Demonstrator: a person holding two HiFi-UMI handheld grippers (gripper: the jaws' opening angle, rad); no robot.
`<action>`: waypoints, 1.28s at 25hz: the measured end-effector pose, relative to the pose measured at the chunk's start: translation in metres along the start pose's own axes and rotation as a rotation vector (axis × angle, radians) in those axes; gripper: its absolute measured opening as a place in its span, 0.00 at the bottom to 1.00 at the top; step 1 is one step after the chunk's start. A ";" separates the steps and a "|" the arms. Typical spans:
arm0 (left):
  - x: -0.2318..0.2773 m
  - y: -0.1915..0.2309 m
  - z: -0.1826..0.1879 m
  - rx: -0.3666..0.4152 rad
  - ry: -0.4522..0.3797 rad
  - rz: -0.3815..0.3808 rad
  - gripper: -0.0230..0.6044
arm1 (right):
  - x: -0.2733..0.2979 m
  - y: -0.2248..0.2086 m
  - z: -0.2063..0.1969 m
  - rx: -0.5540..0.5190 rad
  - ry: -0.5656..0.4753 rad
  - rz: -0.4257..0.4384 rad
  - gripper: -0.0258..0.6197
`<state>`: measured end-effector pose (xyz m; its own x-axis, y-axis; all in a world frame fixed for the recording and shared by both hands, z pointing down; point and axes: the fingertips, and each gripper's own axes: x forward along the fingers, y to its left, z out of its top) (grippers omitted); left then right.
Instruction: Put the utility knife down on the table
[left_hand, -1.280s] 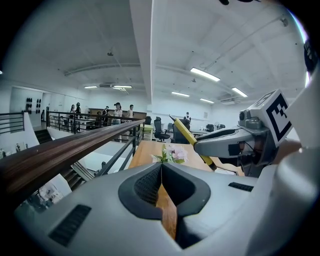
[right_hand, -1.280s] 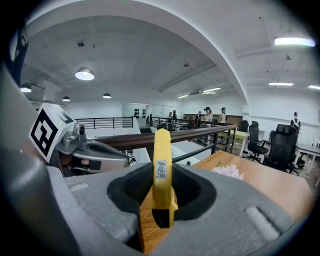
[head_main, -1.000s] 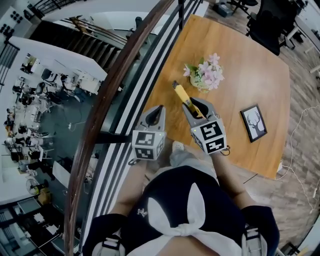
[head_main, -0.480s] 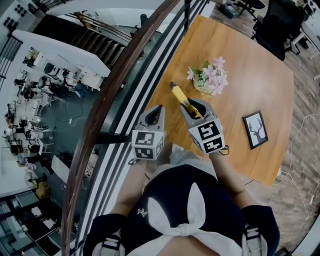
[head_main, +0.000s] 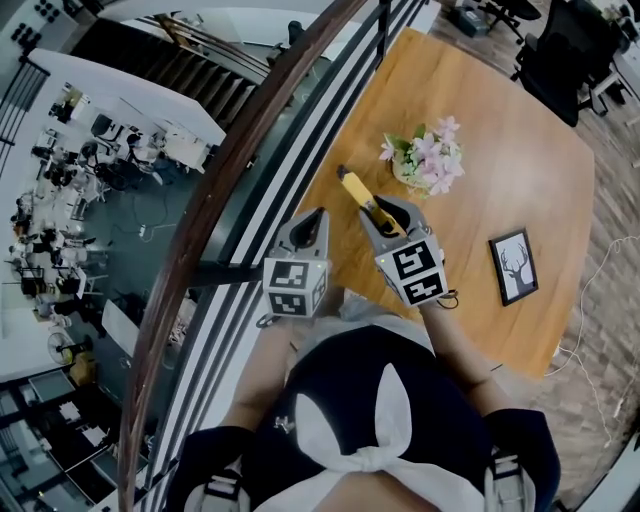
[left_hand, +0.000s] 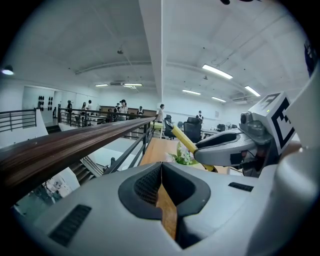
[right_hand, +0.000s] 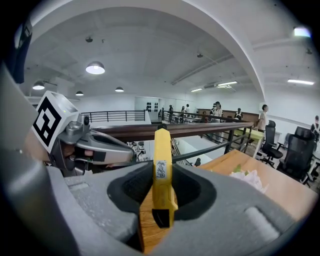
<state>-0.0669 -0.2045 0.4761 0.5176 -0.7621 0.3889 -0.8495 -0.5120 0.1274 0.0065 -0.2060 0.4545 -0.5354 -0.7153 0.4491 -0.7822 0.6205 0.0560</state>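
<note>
A yellow utility knife (head_main: 358, 193) sticks out forward from my right gripper (head_main: 384, 212), which is shut on its handle. It hangs over the wooden table (head_main: 500, 140) near the table's left edge, just left of the flowers. In the right gripper view the knife (right_hand: 162, 150) stands upright between the pads, pointing away. My left gripper (head_main: 316, 218) is beside it on the left, over the table's edge by the railing. Its jaws (left_hand: 161, 165) are together with nothing in them. The left gripper view shows the knife (left_hand: 184, 141) and the right gripper (left_hand: 220, 150) at the right.
A small vase of pink flowers (head_main: 425, 160) stands on the table close to the right of the knife. A framed deer picture (head_main: 513, 266) lies near the right edge. A wooden handrail with metal bars (head_main: 230, 190) runs along the table's left side. An office chair (head_main: 560, 50) stands beyond.
Both grippers have drifted slightly. The right one has carried the knife a little away from the flowers, toward the railing side. The grip on the knife is the same.
</note>
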 end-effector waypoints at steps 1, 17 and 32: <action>0.001 0.001 -0.001 -0.001 0.001 0.002 0.07 | 0.002 0.000 -0.001 -0.004 0.003 0.003 0.22; 0.011 0.009 -0.010 -0.014 0.035 0.024 0.07 | 0.022 0.002 -0.019 -0.034 0.063 0.057 0.22; 0.014 0.011 -0.021 -0.013 0.068 0.036 0.07 | 0.036 0.004 -0.044 -0.057 0.131 0.100 0.22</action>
<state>-0.0714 -0.2127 0.5020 0.4786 -0.7513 0.4543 -0.8691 -0.4789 0.1236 -0.0022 -0.2149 0.5104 -0.5605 -0.6037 0.5669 -0.7059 0.7062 0.0540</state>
